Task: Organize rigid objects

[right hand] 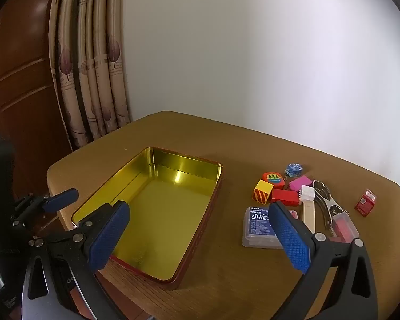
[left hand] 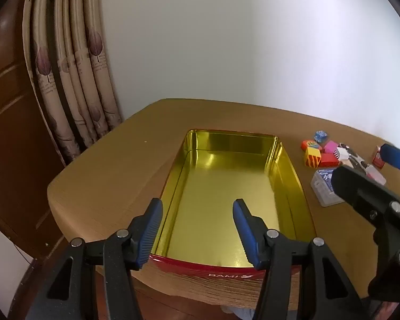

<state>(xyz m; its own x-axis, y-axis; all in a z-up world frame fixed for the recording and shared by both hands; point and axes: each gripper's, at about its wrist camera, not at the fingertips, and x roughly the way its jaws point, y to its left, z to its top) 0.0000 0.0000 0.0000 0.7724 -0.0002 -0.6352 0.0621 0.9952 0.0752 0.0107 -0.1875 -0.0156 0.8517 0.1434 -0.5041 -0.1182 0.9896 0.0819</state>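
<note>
Left wrist view showed the left gripper (left hand: 197, 229) low over the near end of the gold tin (left hand: 226, 186), its blue pads apart with nothing between them. The tin was empty, so no toy had gone in yet. It sat near the front edge of the table (left hand: 106, 176), probably so both hands could reach it.

To the right of the tin lay the pile of small things: a striped block (right hand: 262, 191), a red box (right hand: 284, 196), a pink block (right hand: 301, 182), a clear case (right hand: 257, 226) and a metal clip (right hand: 325, 202). A little red carton (right hand: 365, 202) sat farther right, alone.

The right gripper (right hand: 197, 237) hung between the tin and the pile, pads wide apart and holding nothing. Bare table lay between the tin and the pile, so a short move over the low wall looked easy.
</note>
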